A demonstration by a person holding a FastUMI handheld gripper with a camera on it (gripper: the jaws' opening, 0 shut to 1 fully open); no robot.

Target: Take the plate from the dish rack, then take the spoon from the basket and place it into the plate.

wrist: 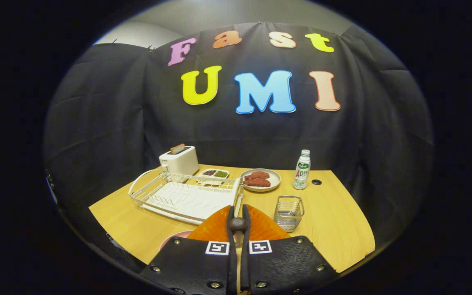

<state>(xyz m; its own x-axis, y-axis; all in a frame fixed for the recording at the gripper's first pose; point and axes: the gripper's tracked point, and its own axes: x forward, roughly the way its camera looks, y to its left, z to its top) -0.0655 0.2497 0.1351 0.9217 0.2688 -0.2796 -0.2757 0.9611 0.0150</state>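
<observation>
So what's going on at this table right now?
A person is working a handheld gripper. Its fingers are closed on the dark end of what looks like the spoon, held over an orange plate just ahead of the white dish rack. The wire basket stands beside the plate, so the spoon seems about to go in.

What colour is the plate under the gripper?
Orange plate, seen in the gripper view beneath the closed gripper.

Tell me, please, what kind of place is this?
Probably a staged kitchen table inside a recording booth: a toaster, a white dish rack and a wire basket stand on a wooden table before black cloth.
</observation>
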